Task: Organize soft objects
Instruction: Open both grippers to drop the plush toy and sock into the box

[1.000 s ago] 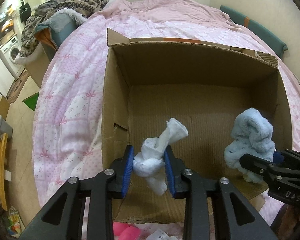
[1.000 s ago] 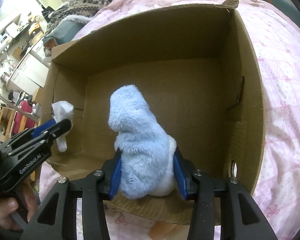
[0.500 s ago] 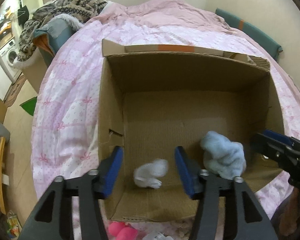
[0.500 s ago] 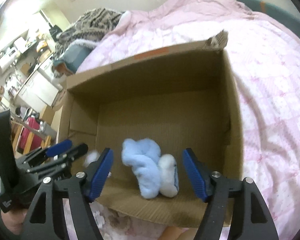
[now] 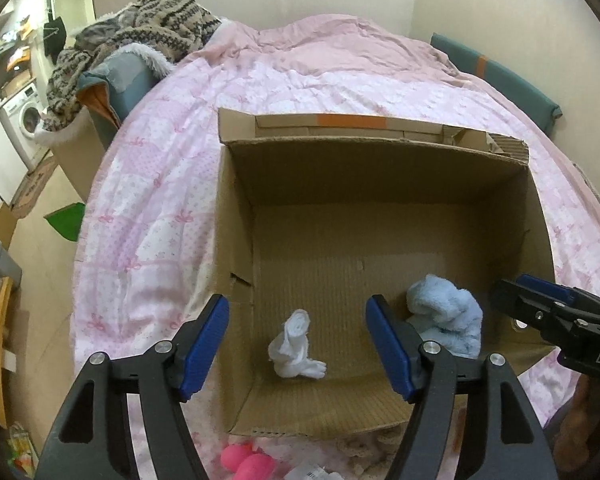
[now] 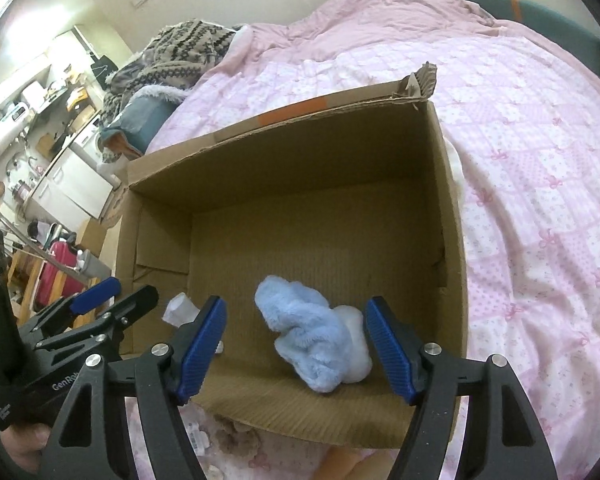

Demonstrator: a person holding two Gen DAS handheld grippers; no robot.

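Observation:
An open cardboard box (image 5: 236,208) (image 6: 448,200) sits on the bed. A small white rolled sock (image 5: 296,344) (image 6: 178,310) lies on its floor near the front left. A fluffy light-blue sock (image 5: 448,320) (image 6: 308,332) lies to the right of it. My left gripper (image 5: 297,304) hovers above the white sock; its jaws are opening and the pads touch nothing. My right gripper (image 6: 296,304) stands open over the blue sock, pads clear of it. Each gripper also shows at the edge of the other's view, the right gripper (image 5: 540,304) and the left gripper (image 6: 112,296).
The box rests on a pink quilted bedcover (image 5: 148,208). A heap of patterned knitwear (image 5: 152,20) lies at the bed's far left. A pink soft toy (image 5: 244,460) and other small items lie in front of the box. A washing machine (image 5: 24,116) stands beyond the bed.
Both grippers let go: the white sock and the blue sock dropped from between the pads onto the box floor. Both grippers opened wide and drew back slightly from the box.

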